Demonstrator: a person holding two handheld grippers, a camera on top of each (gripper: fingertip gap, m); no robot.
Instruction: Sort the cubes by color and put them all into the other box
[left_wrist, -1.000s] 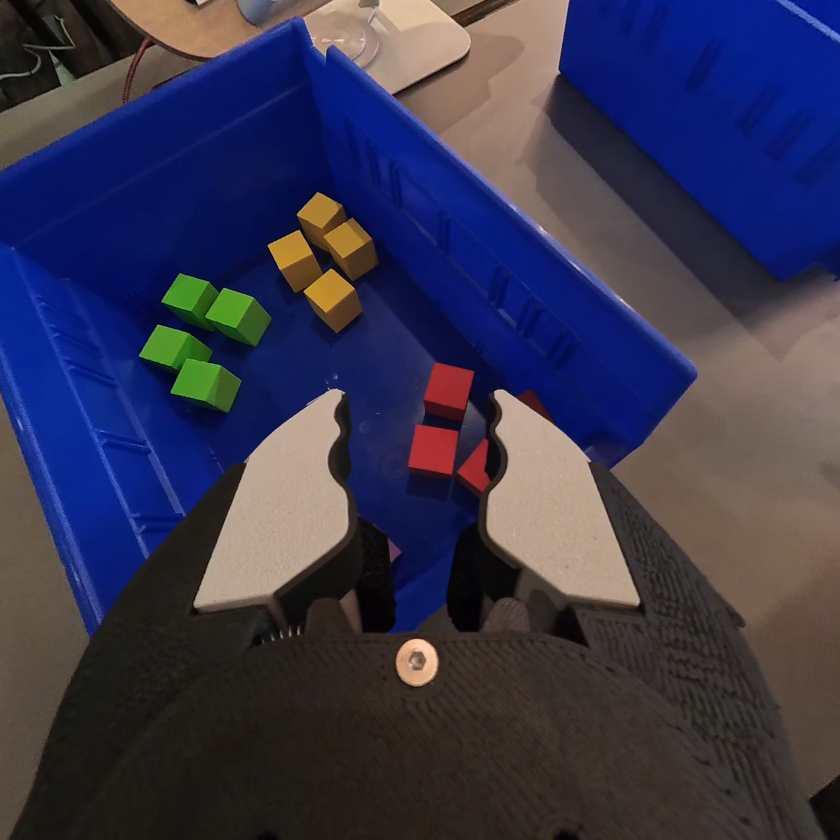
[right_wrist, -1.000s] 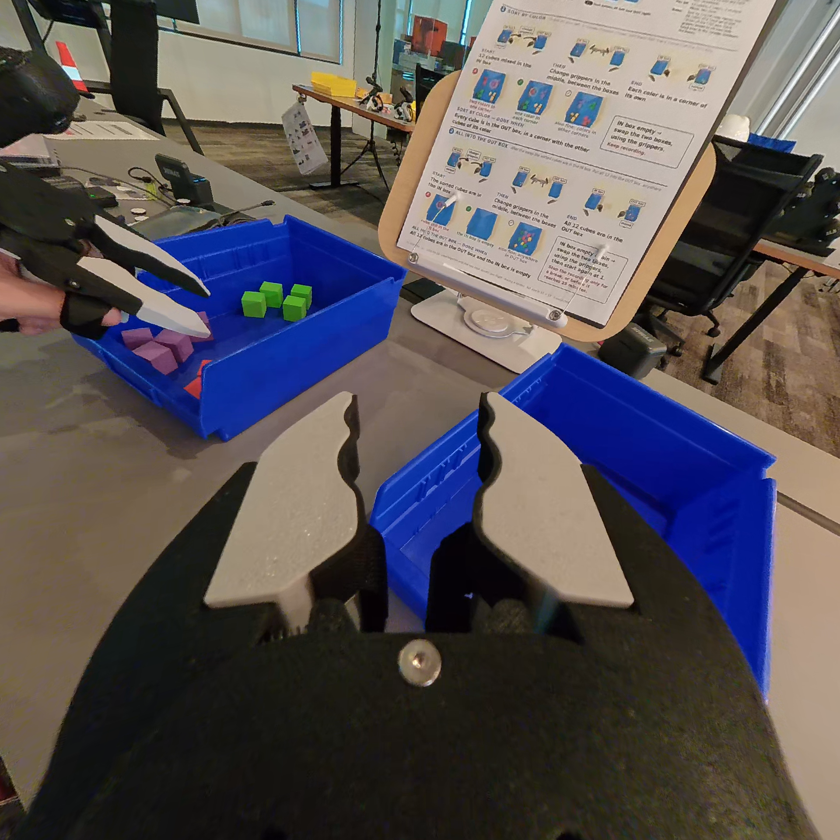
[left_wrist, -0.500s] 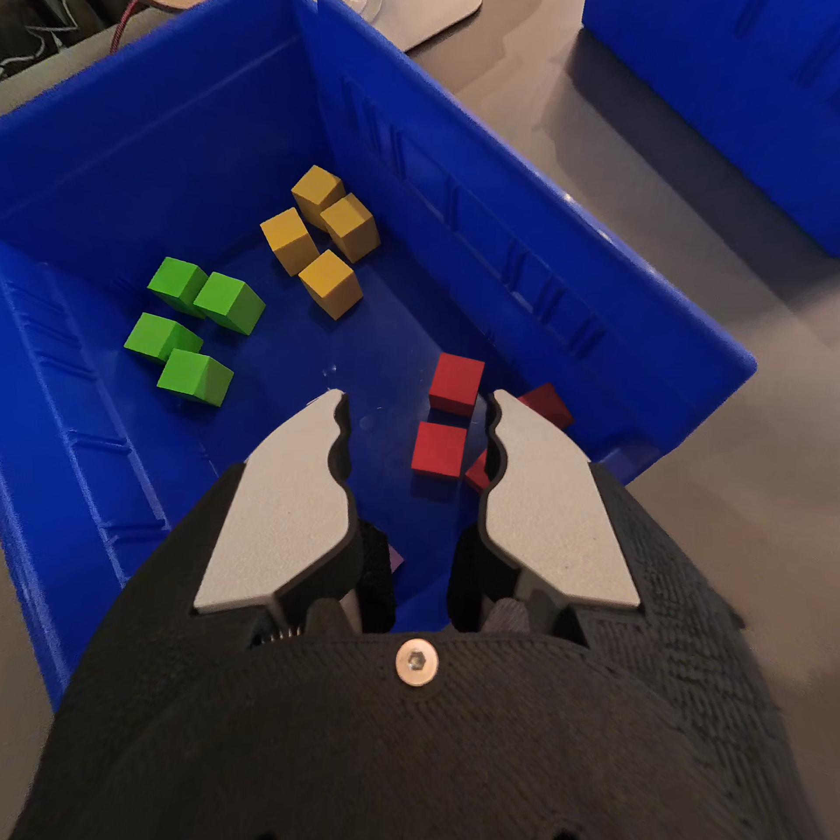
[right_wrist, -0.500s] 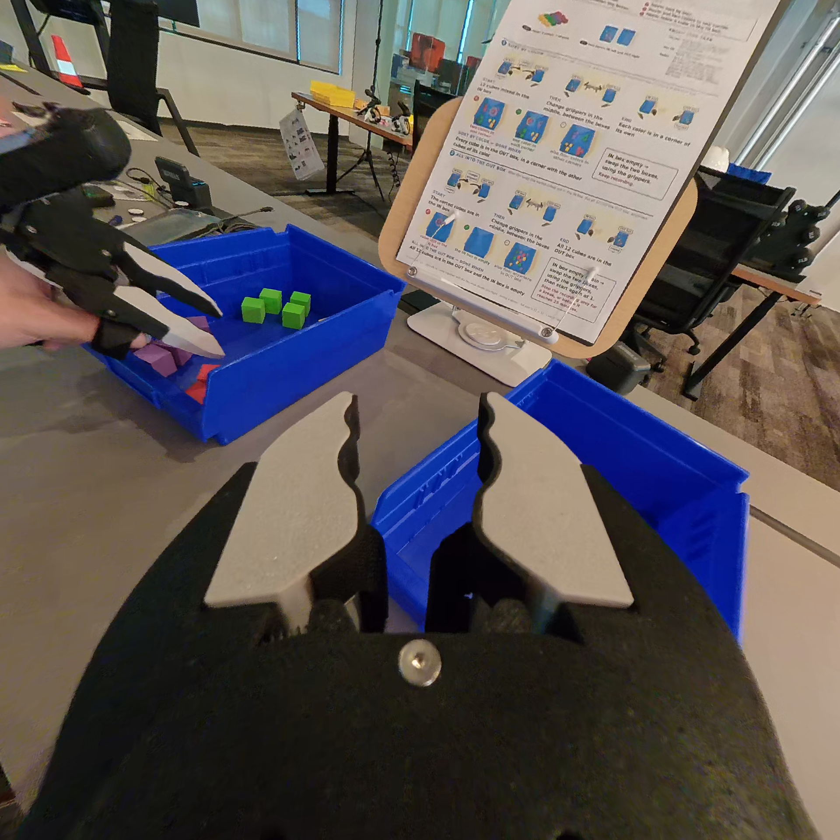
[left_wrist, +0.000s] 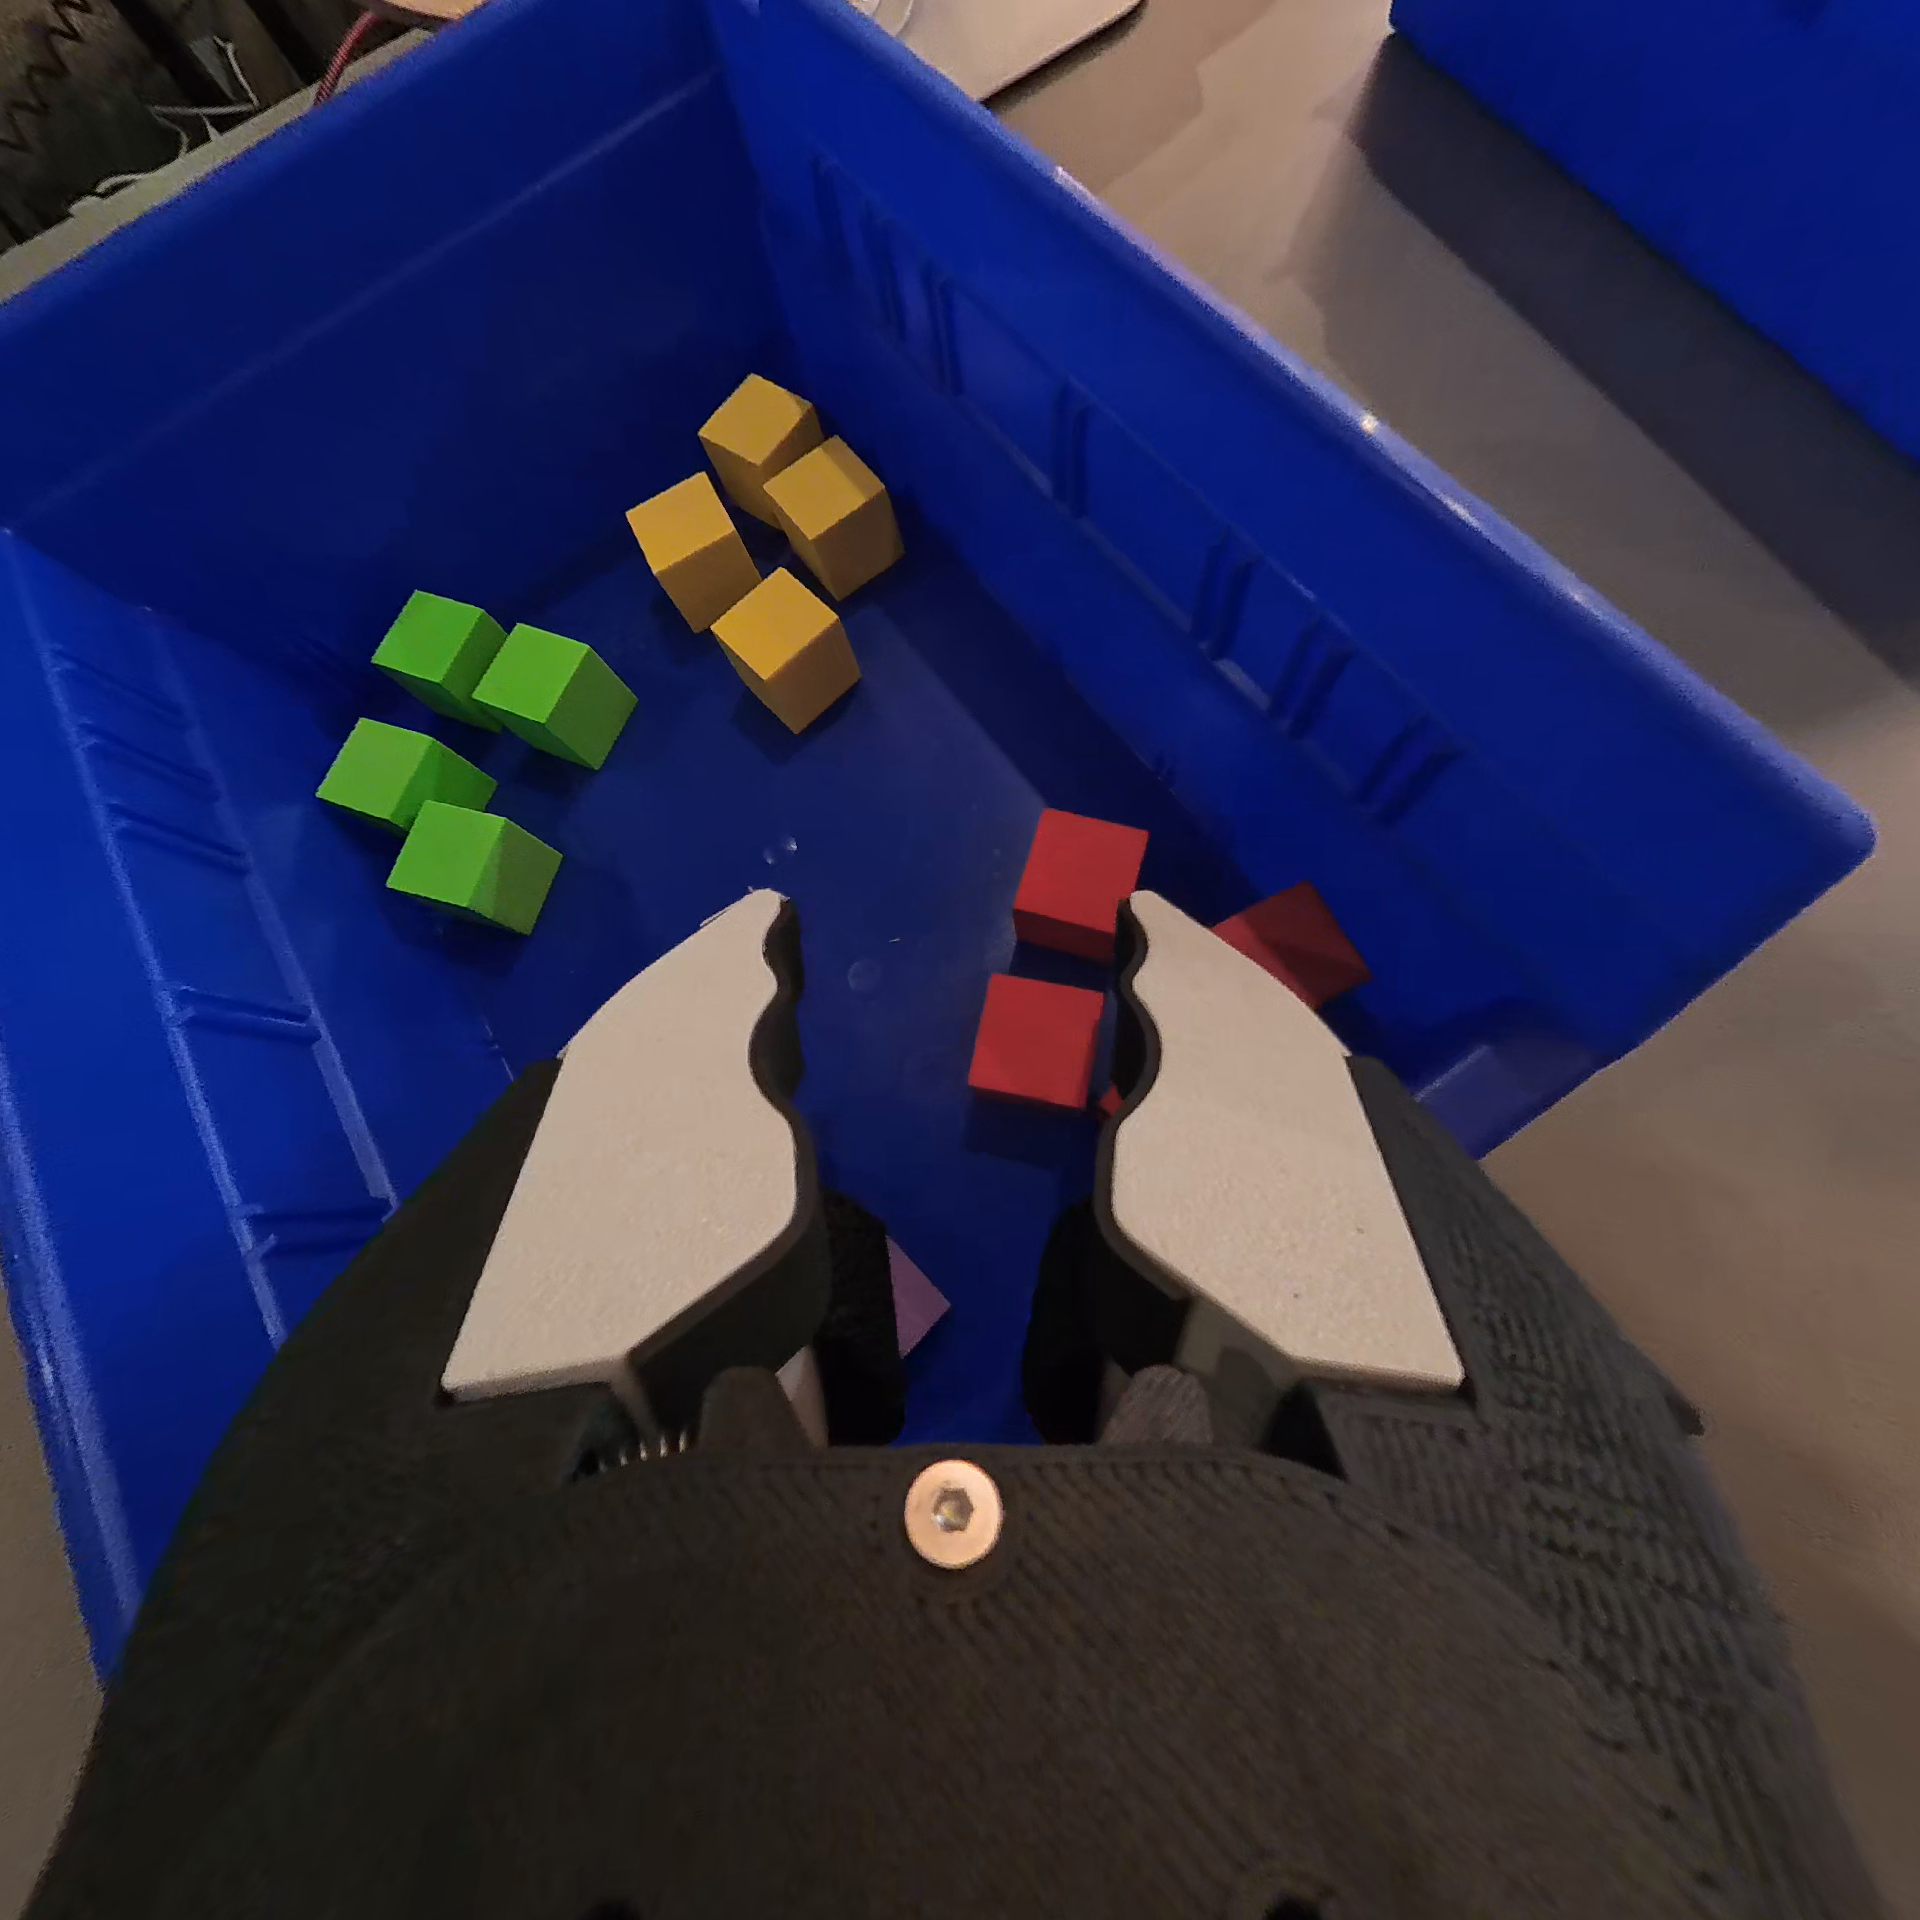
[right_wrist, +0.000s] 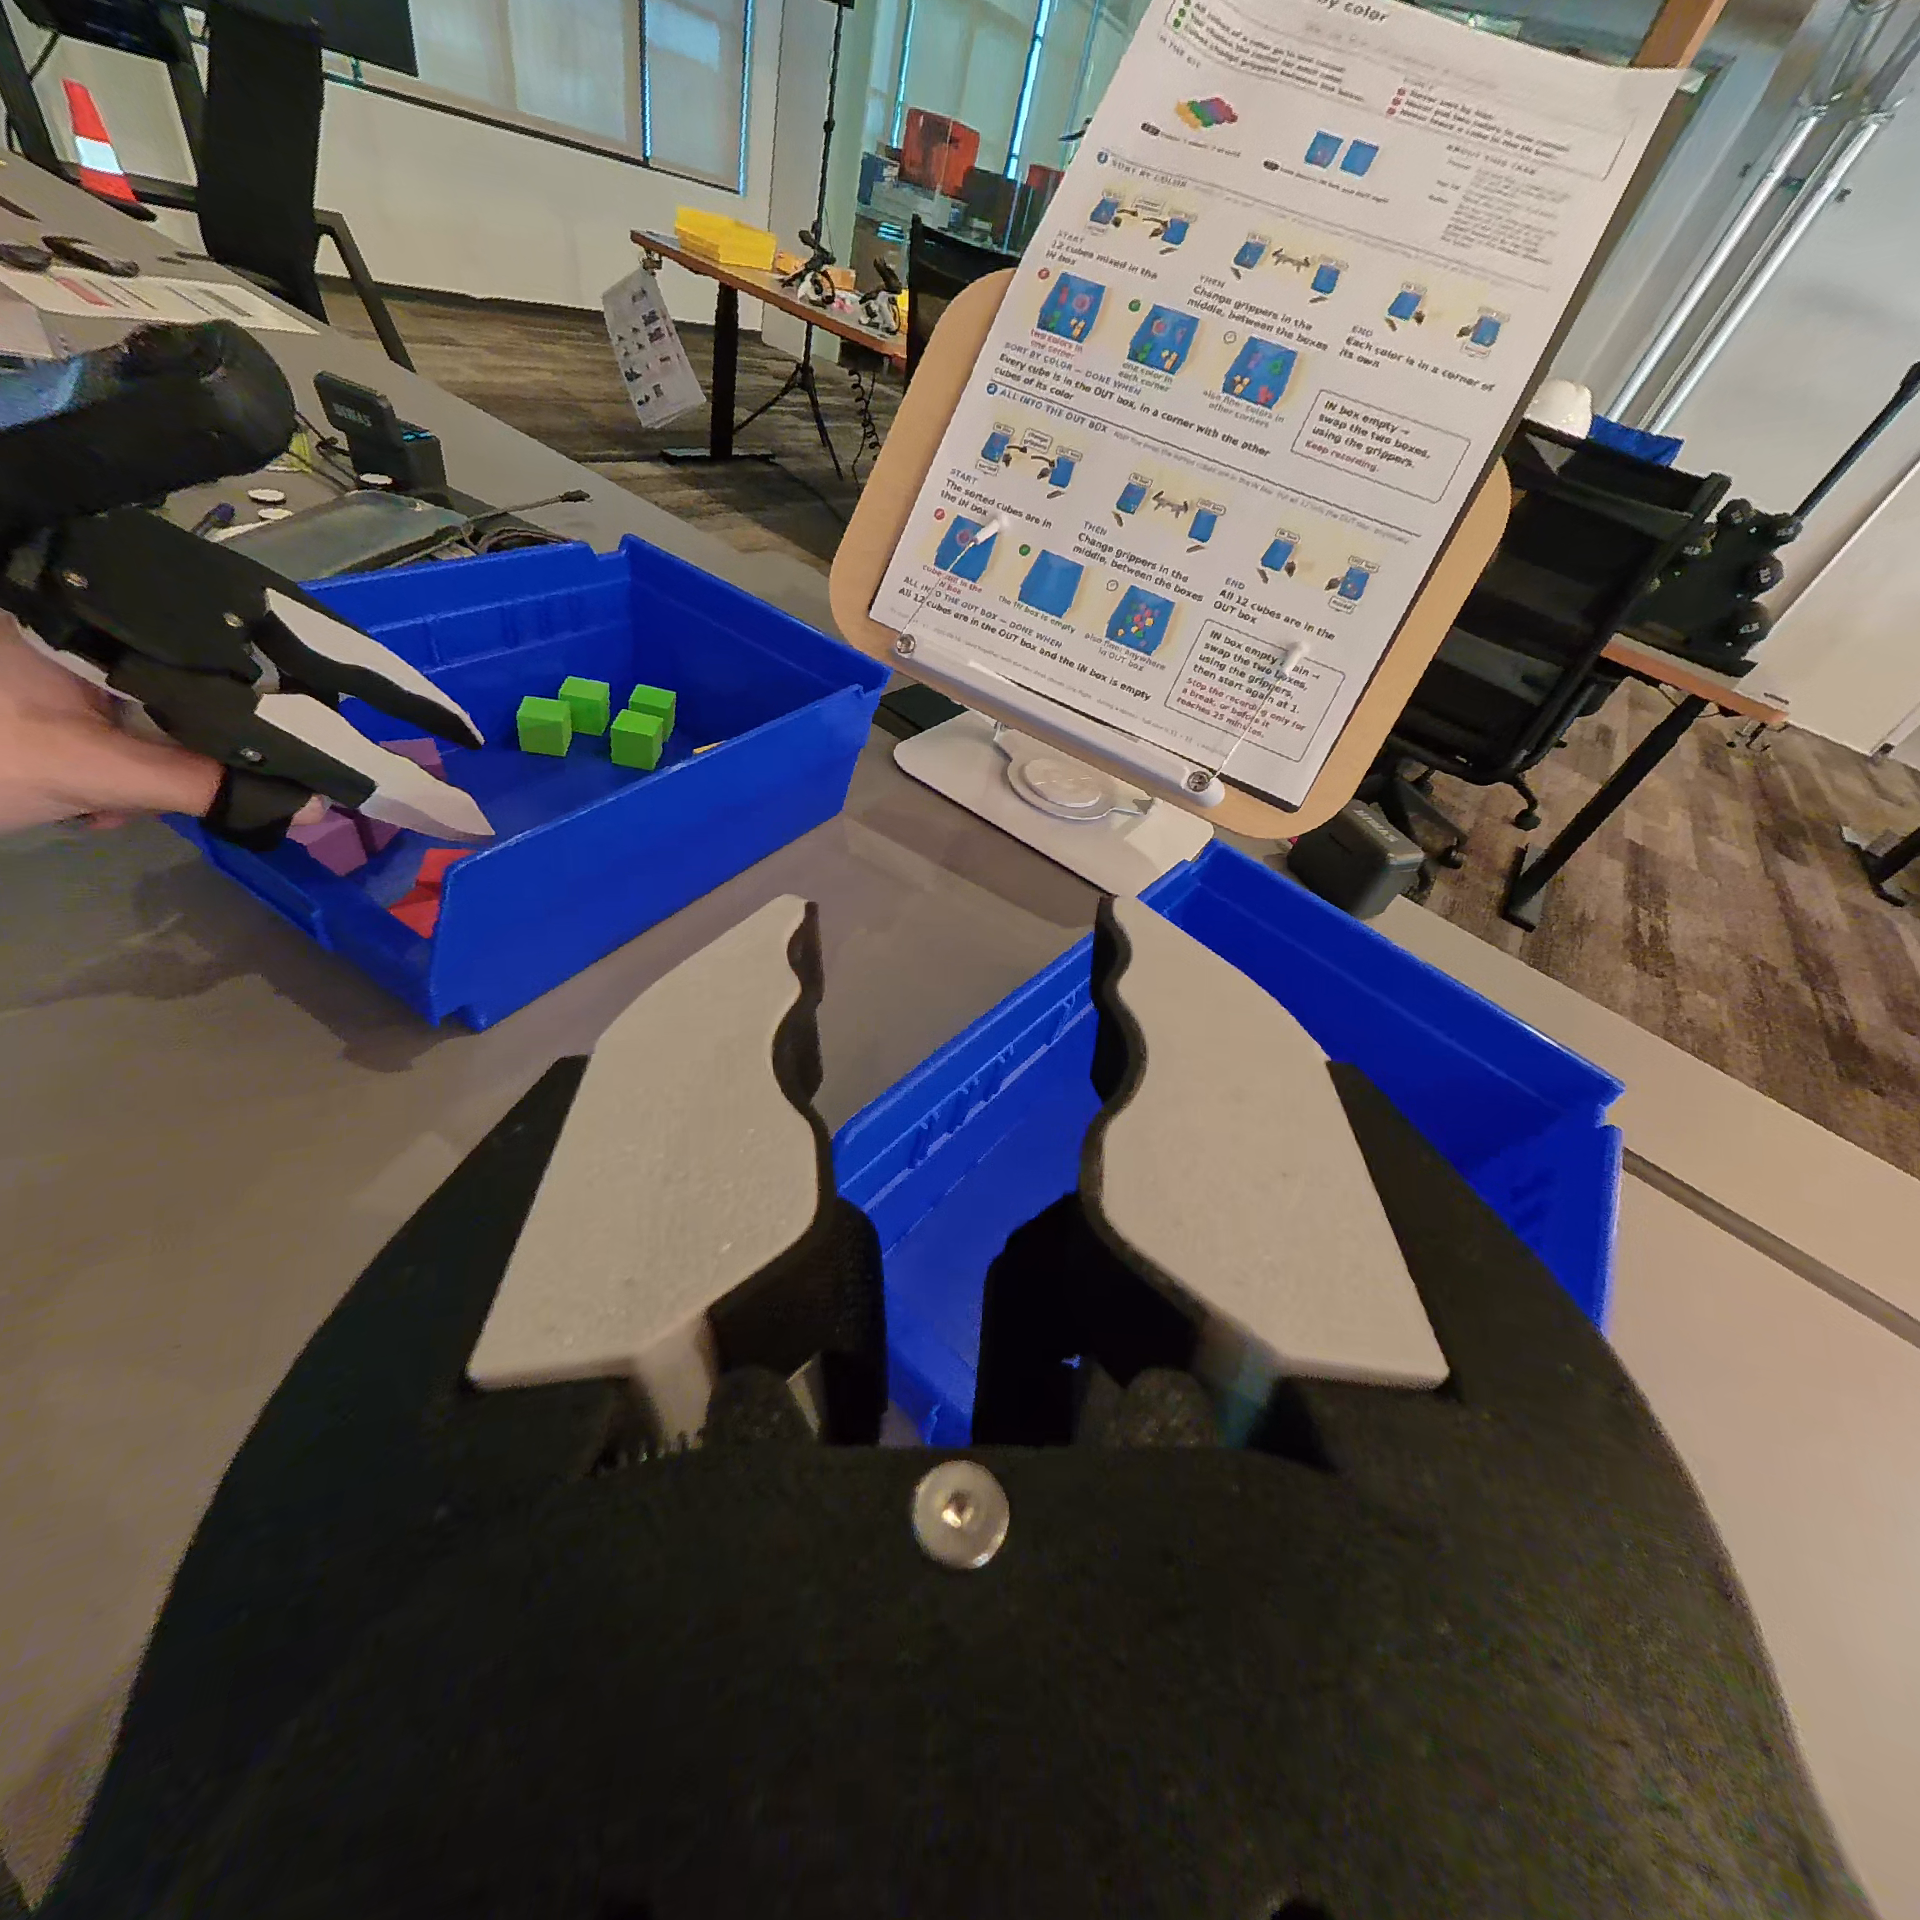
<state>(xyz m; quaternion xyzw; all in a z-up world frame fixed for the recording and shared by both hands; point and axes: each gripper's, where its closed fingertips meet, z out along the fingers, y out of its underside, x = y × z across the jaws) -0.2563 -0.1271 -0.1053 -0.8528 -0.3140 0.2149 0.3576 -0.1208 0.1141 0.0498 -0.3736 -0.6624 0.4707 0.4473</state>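
In the left wrist view, we see the left gripper (left_wrist: 951, 909) hanging over a blue bin (left_wrist: 1299, 582), its grey fingers (left_wrist: 665, 1132) spread apart and holding nothing. On the bin floor lie four green cubes (left_wrist: 473, 743) at the left, four yellow cubes (left_wrist: 769, 545) toward the far side, and red cubes (left_wrist: 1075, 878) just beside the right fingertip. A sliver of a purple cube (left_wrist: 914, 1304) shows between the finger bases.

In the right wrist view, we see the right gripper (right_wrist: 951, 909) with its fingers apart and empty, poised above the near wall of a second blue bin (right_wrist: 1382, 1049) on a grey table (right_wrist: 260, 1091). Well to the left stands the first bin, where a hand (right_wrist: 62, 743) holds the other gripper over purple and red cubes. Behind stands a printed sheet (right_wrist: 1236, 416) on a wooden board.
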